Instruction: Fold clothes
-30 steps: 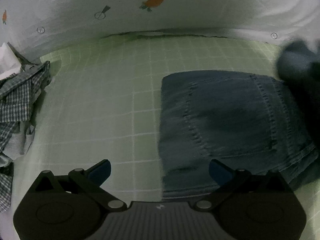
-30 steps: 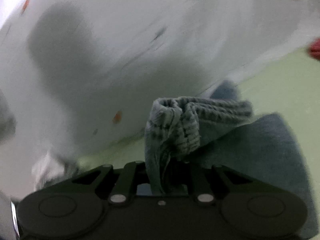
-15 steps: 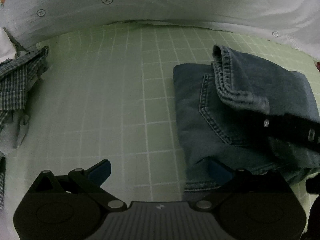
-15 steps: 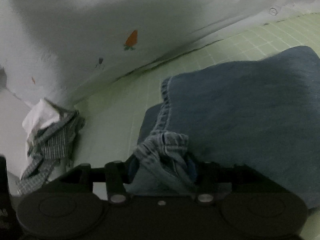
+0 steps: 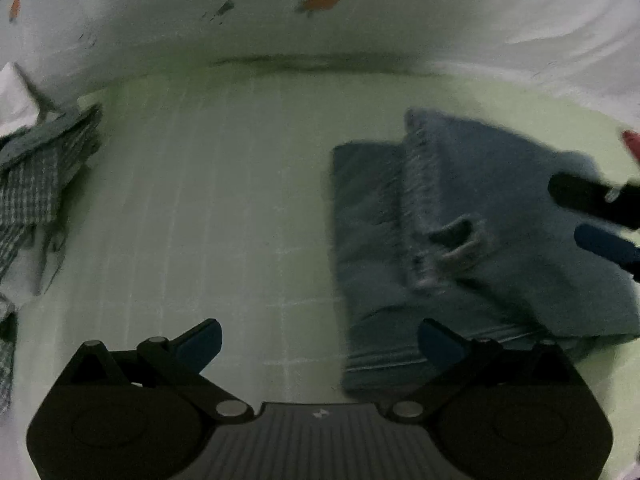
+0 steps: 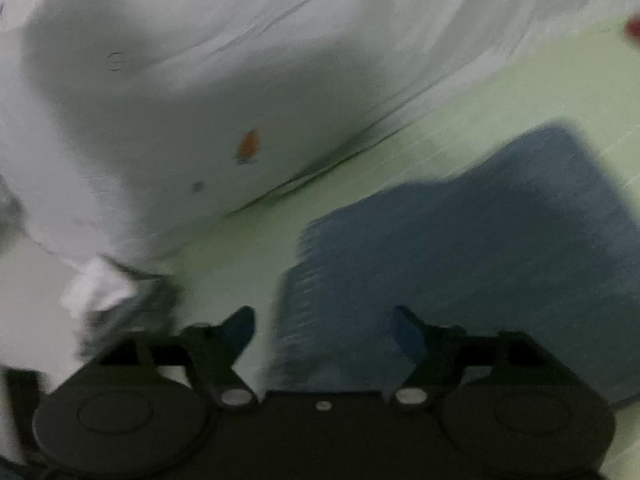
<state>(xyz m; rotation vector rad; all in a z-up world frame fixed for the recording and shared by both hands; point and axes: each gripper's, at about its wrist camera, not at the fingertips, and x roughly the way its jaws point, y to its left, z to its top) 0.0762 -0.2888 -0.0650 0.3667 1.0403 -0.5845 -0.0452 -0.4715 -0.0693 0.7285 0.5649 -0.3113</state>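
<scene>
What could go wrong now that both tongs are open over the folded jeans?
1. The top flap of the jeans looks bunched and sits loose, so it may slip open.
2. The right tongs hang open just above the denim and could snag it when pulling away.
3. The checked shirt lies crumpled at the sheet's edge and might slide off.

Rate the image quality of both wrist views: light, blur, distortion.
Left wrist view: dim, fisheye-curved, dark corners; the jeans are motion-smeared, the green grid sheet is soft. Right wrist view: darker and blurrier; the jeans streak, and the white quilt carries a broad shadow.
</scene>
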